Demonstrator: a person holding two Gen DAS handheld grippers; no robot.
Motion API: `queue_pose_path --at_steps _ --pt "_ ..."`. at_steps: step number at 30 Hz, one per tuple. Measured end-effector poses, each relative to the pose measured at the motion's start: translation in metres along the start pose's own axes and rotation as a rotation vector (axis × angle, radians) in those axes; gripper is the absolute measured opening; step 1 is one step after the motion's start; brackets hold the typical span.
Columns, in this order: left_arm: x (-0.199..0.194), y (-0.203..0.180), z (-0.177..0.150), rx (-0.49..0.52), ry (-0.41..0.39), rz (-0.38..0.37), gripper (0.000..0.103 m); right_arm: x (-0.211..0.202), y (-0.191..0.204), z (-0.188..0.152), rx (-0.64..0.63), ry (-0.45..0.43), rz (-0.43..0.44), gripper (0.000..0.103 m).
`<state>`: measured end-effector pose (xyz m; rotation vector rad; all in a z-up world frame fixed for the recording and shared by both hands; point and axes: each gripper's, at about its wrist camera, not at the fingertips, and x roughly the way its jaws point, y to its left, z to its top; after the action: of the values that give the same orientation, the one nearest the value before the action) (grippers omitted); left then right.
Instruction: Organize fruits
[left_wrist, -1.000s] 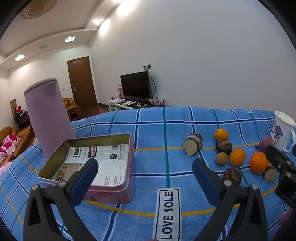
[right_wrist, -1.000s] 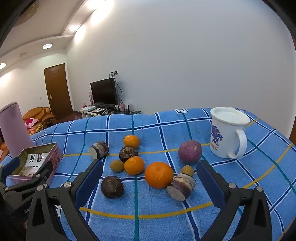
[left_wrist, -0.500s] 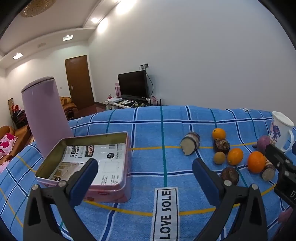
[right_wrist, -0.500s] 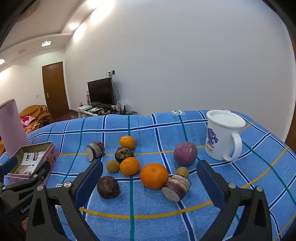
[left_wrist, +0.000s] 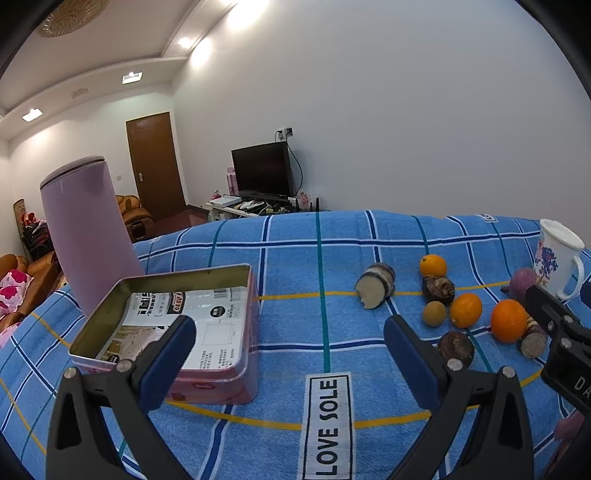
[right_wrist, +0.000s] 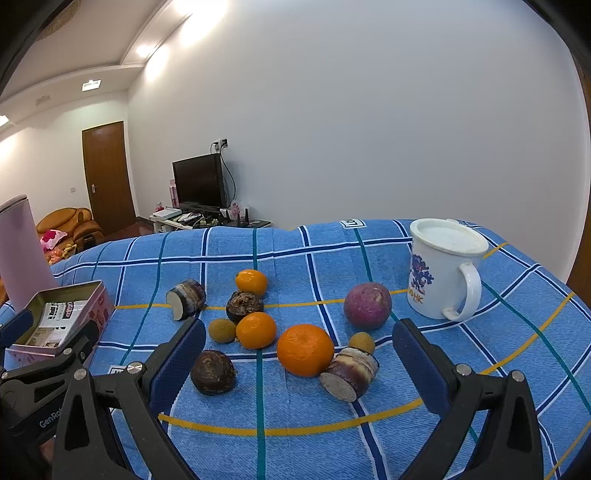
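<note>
Right hand-held gripper (right_wrist: 297, 354): jaws spread wide, empty, above the fruit.
Left hand-held gripper (left_wrist: 288, 343): wide open, holding nothing, beside the open pink rectangular metal tin (left_wrist: 168, 325).
Round glossy oranges: three, largest (right_wrist: 305, 349) in the middle of the blue checked woven cloth (right_wrist: 461, 354).
Rough dark-brown bulbs: two.
Cut cylindrical root pieces: two.
Small tan fruits: two.
Purple round vegetable (right_wrist: 367, 305): one, near the white enamel mug (right_wrist: 445, 277).

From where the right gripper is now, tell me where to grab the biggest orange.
Take the biggest orange across its round middle, coming from above. The open right gripper already frames it. The cut root piece touches its right side, so keep that finger high, clear of it.
</note>
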<state>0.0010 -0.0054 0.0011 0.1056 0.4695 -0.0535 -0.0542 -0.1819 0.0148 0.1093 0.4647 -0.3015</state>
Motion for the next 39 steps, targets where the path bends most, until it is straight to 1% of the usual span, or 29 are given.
queue_pose_path --at_steps 39 --pt "-0.0012 0.0016 -0.0006 0.004 -0.002 -0.007 0.103 0.0019 0.0000 -0.0010 -0.003 0.009 -0.006 0.102"
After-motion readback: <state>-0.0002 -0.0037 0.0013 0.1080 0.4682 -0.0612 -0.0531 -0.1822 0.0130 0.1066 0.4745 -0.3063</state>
